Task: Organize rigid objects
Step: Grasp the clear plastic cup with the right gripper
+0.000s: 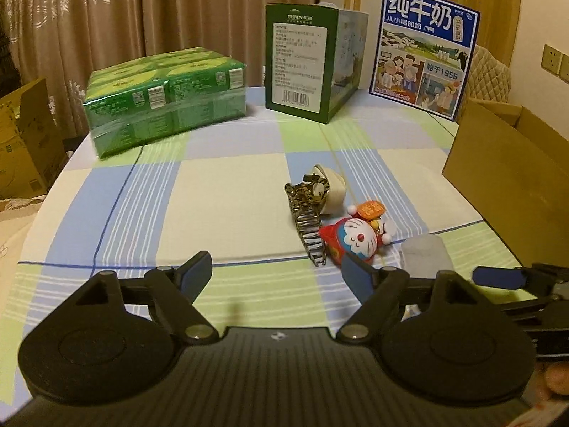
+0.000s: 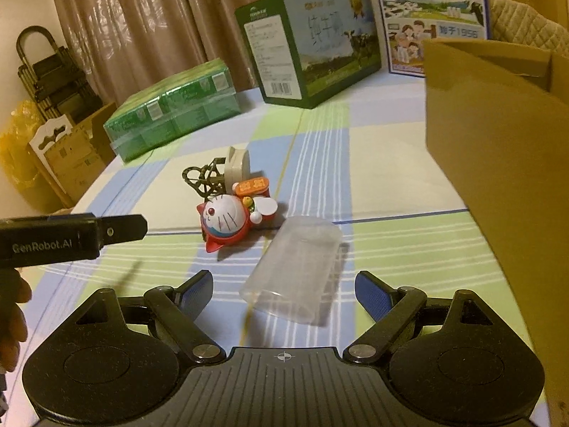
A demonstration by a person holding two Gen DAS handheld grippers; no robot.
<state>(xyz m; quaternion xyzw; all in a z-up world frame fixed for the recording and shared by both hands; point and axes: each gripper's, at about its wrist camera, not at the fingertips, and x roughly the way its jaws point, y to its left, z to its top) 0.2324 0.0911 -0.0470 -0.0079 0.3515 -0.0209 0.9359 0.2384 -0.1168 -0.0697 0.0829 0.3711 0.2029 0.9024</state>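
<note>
With both tools spread and empty, we judge the clear plastic case (image 2: 297, 267) lying on the tabletop (image 2: 391, 185) just ahead of our right tool (image 2: 284, 293) light, stiff and slippery, best pinched across its long flat sides.

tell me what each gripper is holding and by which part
Nothing is held. The left gripper is open over bare cloth; the right gripper is open around the clear case, pads apart from it.
</note>
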